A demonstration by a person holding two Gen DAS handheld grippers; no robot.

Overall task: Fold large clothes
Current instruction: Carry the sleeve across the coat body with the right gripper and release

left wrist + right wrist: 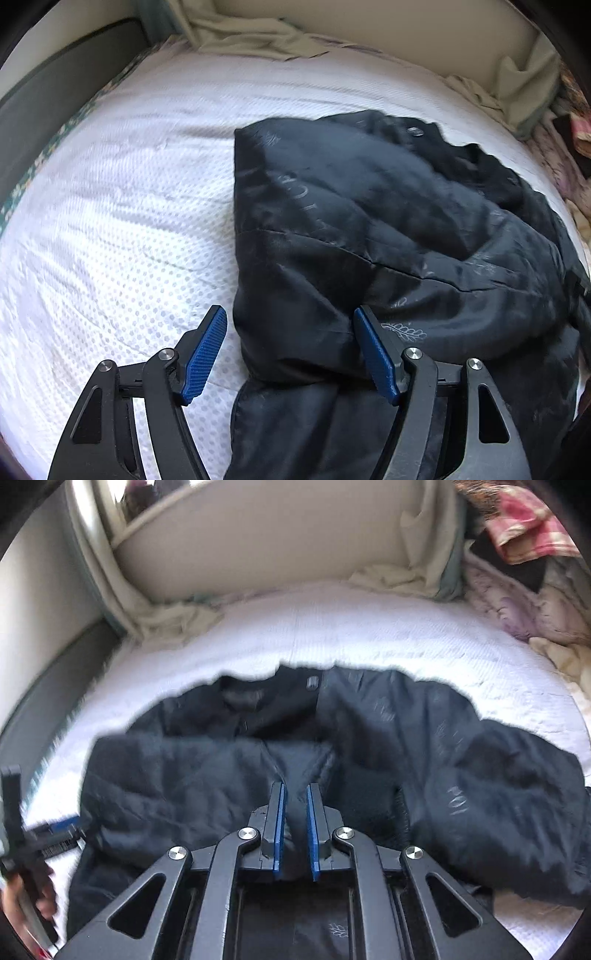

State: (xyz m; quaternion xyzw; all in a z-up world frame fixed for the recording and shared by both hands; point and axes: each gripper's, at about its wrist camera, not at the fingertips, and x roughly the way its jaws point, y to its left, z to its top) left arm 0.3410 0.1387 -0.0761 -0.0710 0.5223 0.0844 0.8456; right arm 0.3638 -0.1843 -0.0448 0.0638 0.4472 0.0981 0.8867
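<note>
Presently: black jacket [388, 229], crumpled, lying on white bed [122, 206]. Left hand-held gripper [290, 350] spread wide over the jacket's near edge. Right hand-held gripper [295, 827] pinching a fold of jacket fabric.

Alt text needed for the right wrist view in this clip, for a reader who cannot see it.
The right gripper, black with blue pads, is pinched shut on a fold of a dark, crumpled padded jacket spread across a white textured bed cover. The left gripper shows blurred at the left edge, beside the jacket.
</note>
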